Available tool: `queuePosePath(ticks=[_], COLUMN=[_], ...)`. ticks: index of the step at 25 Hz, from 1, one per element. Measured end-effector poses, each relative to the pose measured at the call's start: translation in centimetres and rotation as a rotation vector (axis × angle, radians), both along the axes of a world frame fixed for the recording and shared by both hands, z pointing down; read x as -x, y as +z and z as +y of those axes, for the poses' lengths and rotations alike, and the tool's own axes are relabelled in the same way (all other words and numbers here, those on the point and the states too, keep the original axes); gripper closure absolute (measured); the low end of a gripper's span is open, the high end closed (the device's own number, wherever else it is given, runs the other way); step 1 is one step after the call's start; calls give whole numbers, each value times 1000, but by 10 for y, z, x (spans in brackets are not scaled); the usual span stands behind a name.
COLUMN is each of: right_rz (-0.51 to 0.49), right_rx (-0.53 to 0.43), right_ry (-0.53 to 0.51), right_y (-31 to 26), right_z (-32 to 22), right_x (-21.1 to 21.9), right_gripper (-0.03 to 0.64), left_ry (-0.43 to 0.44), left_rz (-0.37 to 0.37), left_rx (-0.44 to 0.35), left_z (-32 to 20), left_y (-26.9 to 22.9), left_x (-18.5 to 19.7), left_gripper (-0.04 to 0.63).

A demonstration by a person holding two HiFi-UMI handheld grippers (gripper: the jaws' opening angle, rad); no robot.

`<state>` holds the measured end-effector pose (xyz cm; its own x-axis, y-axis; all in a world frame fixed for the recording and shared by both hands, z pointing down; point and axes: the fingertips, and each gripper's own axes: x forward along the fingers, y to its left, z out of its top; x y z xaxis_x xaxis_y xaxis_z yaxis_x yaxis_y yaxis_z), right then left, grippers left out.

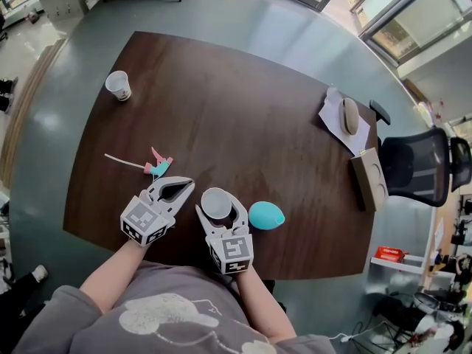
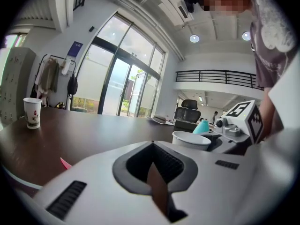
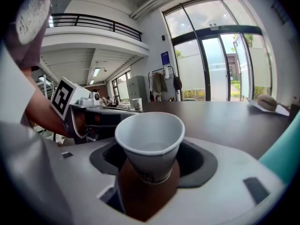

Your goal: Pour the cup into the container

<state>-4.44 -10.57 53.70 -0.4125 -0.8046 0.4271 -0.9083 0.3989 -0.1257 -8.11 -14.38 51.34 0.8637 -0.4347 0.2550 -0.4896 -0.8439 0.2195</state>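
Over the near edge of a dark wooden table (image 1: 243, 124) in a glass-fronted office, a white paper cup (image 3: 150, 142) is held upright, clamped between the jaws of the right gripper (image 1: 220, 195). The left gripper (image 1: 186, 186) is kept beside it with its jaws together on nothing. The cup is judged to be gripped but not yet carried. The only other vessel seen is a second paper cup (image 1: 118, 85) at the table's far left corner, so a level carry there and a slow tilt over its narrow mouth would be called for.
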Motion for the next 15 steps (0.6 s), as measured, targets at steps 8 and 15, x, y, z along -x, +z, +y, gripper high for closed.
queuePosePath(ticks=[8, 15], right_rz=[40, 45], right_rx=[31, 5], right_ry=[14, 13], right_y=[22, 24], right_z=[5, 7], right_x=[-4, -8], right_gripper=[318, 318], left_ry=[45, 46], left_rz=[-53, -54], left_rx=[48, 53], left_z=[21, 24], left_y=[31, 33], left_x=[-1, -4], left_gripper=[589, 589])
